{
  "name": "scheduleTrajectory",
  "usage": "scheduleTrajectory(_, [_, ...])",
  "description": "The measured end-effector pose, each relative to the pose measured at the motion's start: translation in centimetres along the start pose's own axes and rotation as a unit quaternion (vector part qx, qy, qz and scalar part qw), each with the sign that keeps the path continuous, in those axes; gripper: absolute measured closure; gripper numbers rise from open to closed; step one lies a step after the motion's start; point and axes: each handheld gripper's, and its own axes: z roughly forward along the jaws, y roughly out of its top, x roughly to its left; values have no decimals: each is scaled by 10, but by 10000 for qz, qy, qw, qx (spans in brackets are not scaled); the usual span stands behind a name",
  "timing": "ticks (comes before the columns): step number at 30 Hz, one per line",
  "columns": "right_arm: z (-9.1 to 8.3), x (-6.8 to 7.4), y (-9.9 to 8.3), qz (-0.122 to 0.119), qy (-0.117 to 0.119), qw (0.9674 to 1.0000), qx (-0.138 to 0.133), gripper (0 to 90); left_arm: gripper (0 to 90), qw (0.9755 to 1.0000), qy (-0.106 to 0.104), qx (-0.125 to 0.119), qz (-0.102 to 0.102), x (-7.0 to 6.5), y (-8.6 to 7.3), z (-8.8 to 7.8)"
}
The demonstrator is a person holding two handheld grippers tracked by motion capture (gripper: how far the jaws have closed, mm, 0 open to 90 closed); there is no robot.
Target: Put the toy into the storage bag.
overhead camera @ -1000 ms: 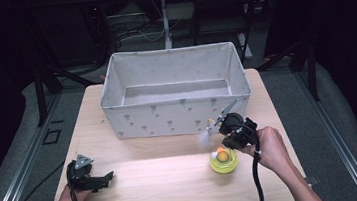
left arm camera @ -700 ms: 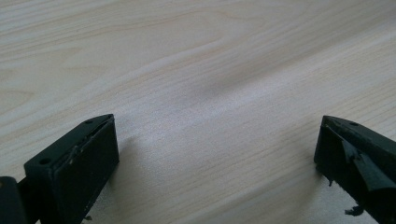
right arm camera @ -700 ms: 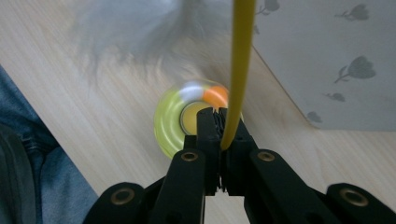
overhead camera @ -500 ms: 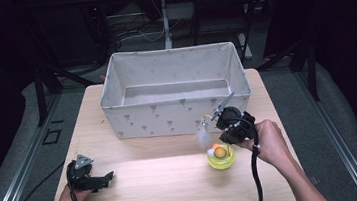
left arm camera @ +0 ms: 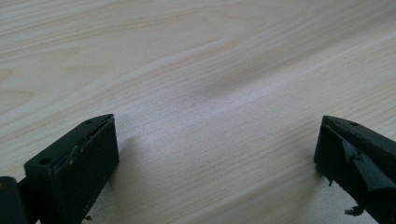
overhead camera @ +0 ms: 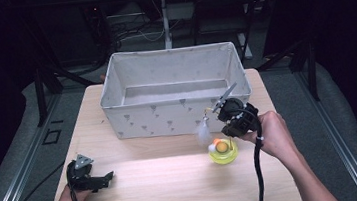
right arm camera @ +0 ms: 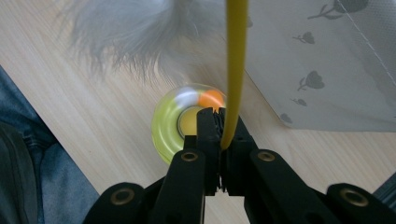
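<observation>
Yellow wand (right arm camera: 235,70) between right tongs (right arm camera: 219,126)

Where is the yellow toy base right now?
In the high view, the yellow toy base is at the table's right, in front of the fabric bin, below the right gripper.

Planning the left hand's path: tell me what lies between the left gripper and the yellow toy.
Bare wooden table, as the high view shows, lies between the left gripper and the yellow toy.

Grey fabric bin (overhead camera: 176,93) on wooden table (overhead camera: 175,181)
</observation>
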Motion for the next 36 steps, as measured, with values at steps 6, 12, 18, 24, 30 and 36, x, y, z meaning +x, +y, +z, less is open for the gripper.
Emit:
scheduleTrajectory(6, [-9,-3,5,-22,-58,10000,2,877,0,10000,0,1,1,0,0,0])
scheduleTrajectory(12, [-18,-5,11,-68,-106,9999,-4,878,0,10000,0,0,1,0,0,0])
scheduleTrajectory(18, [-27,-7,17,-104,-140,9998,52,877,0,10000,-1,0,-1,0,0,0])
scheduleTrajectory(24, [-33,-9,21,-163,-210,9995,150,877,0,10000,-1,1,-1,0,0,0])
scheduleTrajectory(30, [-38,-11,25,-178,-226,9994,187,877,0,10000,0,1,0,0,0,0])
scheduleTrajectory(36, [-46,-12,29,-223,-296,9991,212,877,0,10000,-1,0,0,0,0,0])
